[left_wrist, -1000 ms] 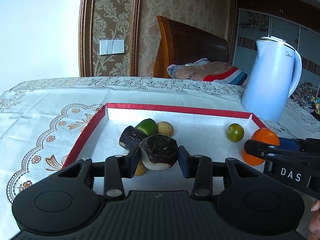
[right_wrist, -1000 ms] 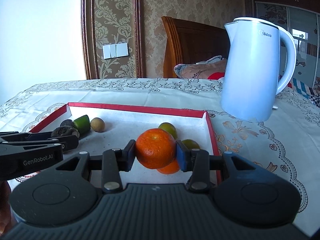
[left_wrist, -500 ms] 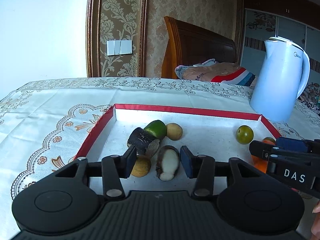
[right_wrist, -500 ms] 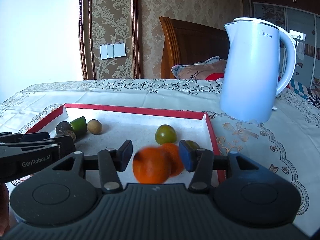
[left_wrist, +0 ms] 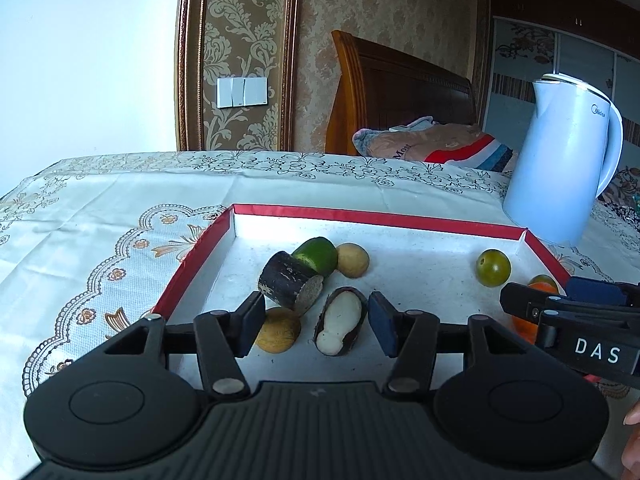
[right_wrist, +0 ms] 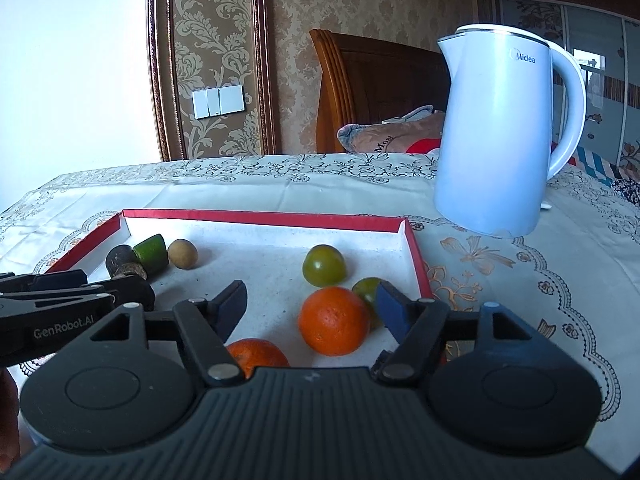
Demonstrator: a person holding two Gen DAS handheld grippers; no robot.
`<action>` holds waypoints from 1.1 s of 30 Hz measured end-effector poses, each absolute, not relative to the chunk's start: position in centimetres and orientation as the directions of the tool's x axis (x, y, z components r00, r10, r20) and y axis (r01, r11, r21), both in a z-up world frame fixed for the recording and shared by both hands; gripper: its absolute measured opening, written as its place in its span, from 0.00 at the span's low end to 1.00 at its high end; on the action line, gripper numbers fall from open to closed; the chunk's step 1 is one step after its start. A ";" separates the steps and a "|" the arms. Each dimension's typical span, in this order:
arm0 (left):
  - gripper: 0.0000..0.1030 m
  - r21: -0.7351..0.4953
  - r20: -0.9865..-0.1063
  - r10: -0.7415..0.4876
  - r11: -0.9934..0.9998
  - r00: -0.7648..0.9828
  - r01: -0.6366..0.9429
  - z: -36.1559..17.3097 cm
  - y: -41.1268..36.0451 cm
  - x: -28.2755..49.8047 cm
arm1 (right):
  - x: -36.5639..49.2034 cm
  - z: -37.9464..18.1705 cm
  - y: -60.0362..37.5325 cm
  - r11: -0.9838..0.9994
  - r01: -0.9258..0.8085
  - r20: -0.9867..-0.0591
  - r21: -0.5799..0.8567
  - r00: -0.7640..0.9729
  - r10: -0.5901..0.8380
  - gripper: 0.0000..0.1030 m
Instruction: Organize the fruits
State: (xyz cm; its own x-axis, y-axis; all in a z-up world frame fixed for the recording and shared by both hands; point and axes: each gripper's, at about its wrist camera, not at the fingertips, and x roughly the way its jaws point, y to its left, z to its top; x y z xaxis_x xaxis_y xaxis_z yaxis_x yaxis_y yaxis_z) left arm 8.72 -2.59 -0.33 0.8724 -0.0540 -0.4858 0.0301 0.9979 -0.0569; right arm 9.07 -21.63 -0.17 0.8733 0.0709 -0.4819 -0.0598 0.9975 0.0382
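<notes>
left gripper (left_wrist: 316,322): jaws have just been opening and stand moderately apart, gripping nothing; the dark-skinned half fruit (left_wrist: 340,326) lies between the pads on the tray floor, clear of both.
right gripper (right_wrist: 312,304): jaws have just been opening and stand wide, gripping nothing; the orange (right_wrist: 334,320) sits loose between them, nearer the pad on the 3 o'clock side.
tray (right_wrist: 264,218): red-rimmed, white floor, on the patterned tablecloth (left_wrist: 120,200); every fruit in sight is inside it.
left group: a dark cut cylinder (left_wrist: 290,288), a green piece (left_wrist: 318,256) and a tan round fruit (left_wrist: 352,260) cluster at 12 o'clock of the half fruit; a yellow-brown fruit (left_wrist: 278,330) sits at 9 o'clock, just beside the left pad.
right group: a second orange (right_wrist: 256,354) at 8 o'clock of the first, two green round fruits at 12 o'clock (right_wrist: 324,266) and 2 o'clock (right_wrist: 368,290).
risk, rolling: the round orange is free, so a nudge from a withdrawing pad could send it across the floor into the left group.
risk, knock: the left pad is close to the yellow-brown fruit; a sideways pull-out could shove it.
risk, collision: the two grippers work near each other over one tray and could clash.
risk, kettle (right_wrist: 496,140): it stands just outside the far right corner, so a wide swing could tip it.
</notes>
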 end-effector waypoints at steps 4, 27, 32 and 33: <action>0.56 -0.065 -0.489 -0.057 0.997 0.871 0.029 -0.3 -2.4 8.7 | 8.9 -0.1 -21.7 0.998 -0.049 -0.473 0.037 0.879 0.060 0.76; 0.64 -0.070 -0.484 -0.071 0.997 0.872 0.042 -0.2 -2.3 7.8 | 8.6 -0.2 -22.0 0.998 -0.036 -0.480 0.045 0.876 0.053 1.00; 0.64 -0.062 -0.478 -0.071 0.997 0.876 0.047 -0.2 -2.3 7.2 | 8.2 -0.3 -22.2 0.998 -0.038 -0.480 0.057 0.875 0.061 1.00; 0.64 -0.058 -0.474 -0.070 0.997 0.878 0.048 -0.2 -2.4 7.1 | 8.0 -0.2 -22.3 0.998 -0.037 -0.479 0.057 0.876 0.060 1.00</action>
State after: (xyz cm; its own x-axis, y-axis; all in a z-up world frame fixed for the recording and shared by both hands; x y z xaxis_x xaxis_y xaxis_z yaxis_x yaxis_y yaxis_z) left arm 7.14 -2.35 -0.18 0.8776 -0.0696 -0.4743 0.0479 0.9972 -0.0577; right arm 8.04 -22.27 -0.25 0.8760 0.0598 -0.4786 -0.0370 0.9977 0.0569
